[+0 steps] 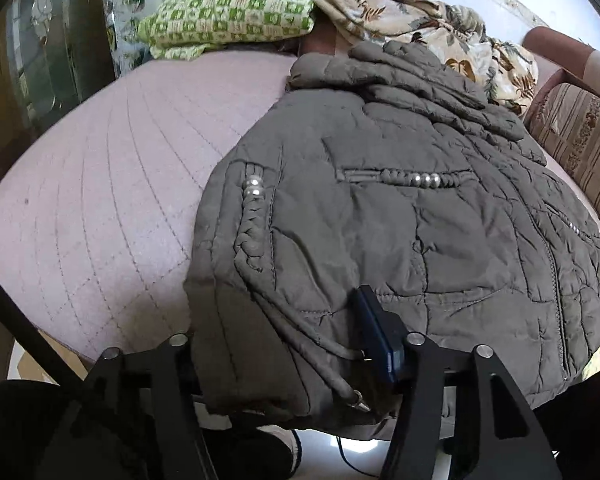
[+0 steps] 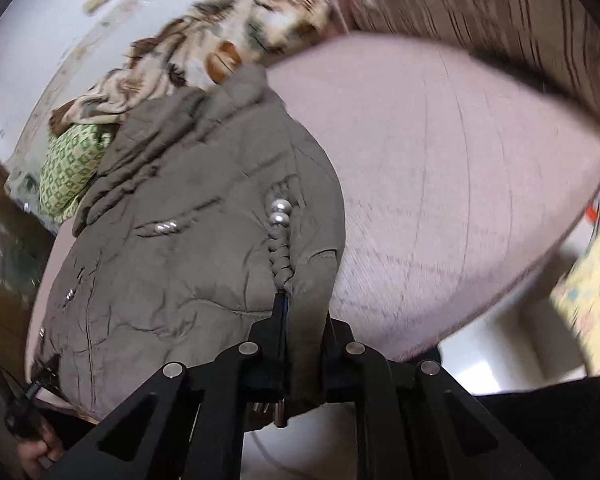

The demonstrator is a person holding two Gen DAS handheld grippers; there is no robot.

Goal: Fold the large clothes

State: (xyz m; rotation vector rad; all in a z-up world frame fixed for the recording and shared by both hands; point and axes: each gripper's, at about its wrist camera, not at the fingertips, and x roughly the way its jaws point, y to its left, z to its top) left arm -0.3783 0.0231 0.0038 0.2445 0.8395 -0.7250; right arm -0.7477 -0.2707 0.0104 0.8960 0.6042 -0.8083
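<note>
1. Jacket: grey, quilted, spread on pink bed.
2. Left gripper: jaws partly apart astride the jacket's near hem; grip cannot be told.
3. Right gripper: jaws narrow, clamping a hem fold.

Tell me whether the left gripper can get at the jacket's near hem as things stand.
Probably yes. The left gripper already straddles the hem of the grey jacket, one blue pad lying on the fabric; nothing else covers that edge.
</note>
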